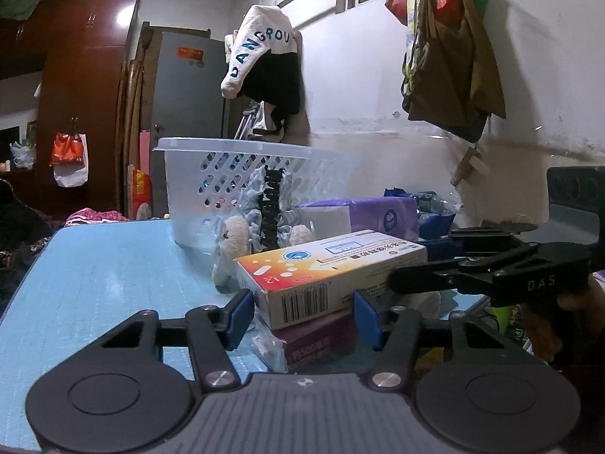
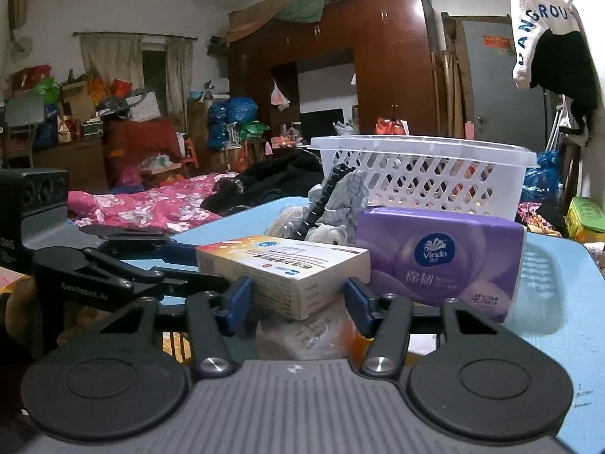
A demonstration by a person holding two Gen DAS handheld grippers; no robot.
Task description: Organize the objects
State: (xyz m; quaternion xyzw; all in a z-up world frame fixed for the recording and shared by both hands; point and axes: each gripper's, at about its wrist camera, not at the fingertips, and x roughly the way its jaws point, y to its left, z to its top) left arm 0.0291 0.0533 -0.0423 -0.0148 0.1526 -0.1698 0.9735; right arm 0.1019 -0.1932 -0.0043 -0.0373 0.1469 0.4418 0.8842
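A white and orange medicine box [image 1: 325, 272] lies on top of a maroon box [image 1: 321, 340] on the blue table [image 1: 106, 265]. My left gripper [image 1: 302, 317] is open, its blue pads either side of the box's near end, not clearly pressing it. My right gripper [image 2: 298, 302] is open around the same medicine box [image 2: 283, 268] from the other side; it also shows in the left wrist view [image 1: 416, 276]. A purple Vinda tissue pack [image 2: 438, 257] lies beside the box. A white lattice basket [image 1: 242, 185] stands behind.
A plush toy and a black comb-like item [image 1: 270, 208] lean against the basket. Clear plastic packets [image 2: 302, 333] lie under the medicine box. Bags hang on the wall [image 1: 450, 56]. A bed with pink bedding [image 2: 143, 204] lies beyond the table.
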